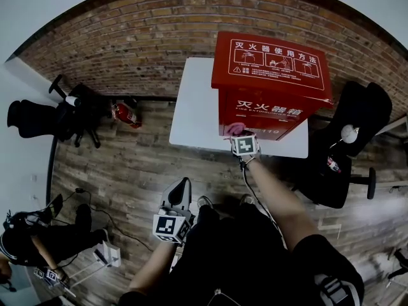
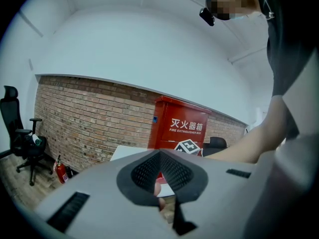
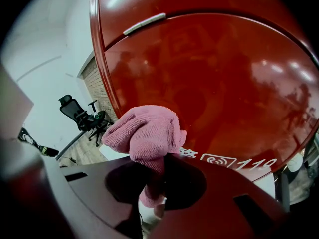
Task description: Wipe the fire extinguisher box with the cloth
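In right gripper view alone, jaws pinch cloth (image 3: 144, 133) at box (image 3: 224, 78).

Left gripper (image 1: 183, 185) has a grey shell; both it and the right gripper (image 1: 237, 131) carry dark mesh-textured jaw pads (image 2: 144, 173) and a marker cube (image 1: 171, 228) (black-and-white squares). Thin cable (image 1: 255, 193) along right forearm. Clothing dark.

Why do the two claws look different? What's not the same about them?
The right claw pinches a pink cloth; the left claw is shut on nothing. The right claw is up at the front of the red box on the white table; the left claw hangs low, away from the table. Both are shut, and both carry a cube with square markers.
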A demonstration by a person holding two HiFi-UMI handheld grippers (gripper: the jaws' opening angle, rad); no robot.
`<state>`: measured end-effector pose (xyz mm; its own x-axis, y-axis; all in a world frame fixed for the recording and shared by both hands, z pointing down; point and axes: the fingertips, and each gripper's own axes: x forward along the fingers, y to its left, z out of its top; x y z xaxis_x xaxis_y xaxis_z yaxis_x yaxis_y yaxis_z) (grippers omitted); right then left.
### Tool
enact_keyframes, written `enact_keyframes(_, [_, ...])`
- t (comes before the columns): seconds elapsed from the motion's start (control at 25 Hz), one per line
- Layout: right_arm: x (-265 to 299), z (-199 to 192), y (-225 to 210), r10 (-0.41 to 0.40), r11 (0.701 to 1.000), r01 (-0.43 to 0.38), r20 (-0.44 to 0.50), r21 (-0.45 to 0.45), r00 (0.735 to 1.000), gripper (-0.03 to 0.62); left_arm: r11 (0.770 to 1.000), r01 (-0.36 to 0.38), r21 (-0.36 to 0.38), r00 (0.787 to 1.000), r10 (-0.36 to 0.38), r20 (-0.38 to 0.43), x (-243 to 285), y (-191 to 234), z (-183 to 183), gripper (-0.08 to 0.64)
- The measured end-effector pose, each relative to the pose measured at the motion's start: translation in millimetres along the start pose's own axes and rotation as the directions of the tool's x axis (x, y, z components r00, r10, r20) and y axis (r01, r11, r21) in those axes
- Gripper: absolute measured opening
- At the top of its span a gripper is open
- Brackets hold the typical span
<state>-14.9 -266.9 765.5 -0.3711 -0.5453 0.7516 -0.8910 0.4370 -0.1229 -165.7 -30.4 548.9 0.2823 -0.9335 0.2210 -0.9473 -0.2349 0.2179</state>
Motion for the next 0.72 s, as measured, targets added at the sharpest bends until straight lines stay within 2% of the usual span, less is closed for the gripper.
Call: enact_keyframes(0.72, [-16,-12,-38,0.003,1.000,-0.003,-0.004,0.020,1.000,0.075,1.000,0.023,0.021,1.000,-0.023,0.001,20,-36,2,0.023])
